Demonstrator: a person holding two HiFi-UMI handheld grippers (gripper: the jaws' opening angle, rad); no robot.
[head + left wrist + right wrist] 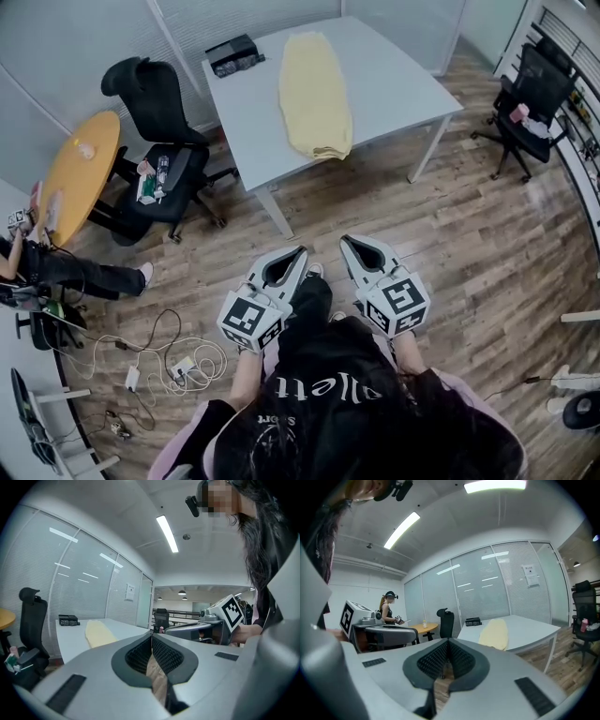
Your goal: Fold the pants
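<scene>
The yellow pants lie flat on the white table as one long, narrow strip. Their long axis runs from the tabletop's far edge to its near edge. The rounded, narrower end points at the far edge. The broader end, with stacked fabric edges, stops just short of the near edge. The strip lies nearer the tabletop's left edge than its right. A black box sits at the far left corner, apart from the pants.

The left gripper and the right gripper are both clenched with nothing between the jaws. Each gripper's own view shows its ribbed pads meeting at the tip, with wooden floor behind them. The person holds them side by side over the floor, well apart from the table and pointing toward it.

As for writing, each gripper's cube carries square black-and-white markers. The person's black top bears white lettering that is only partly legible. A sheet is stuck on the glass wall, and its print is too small to read.
</scene>
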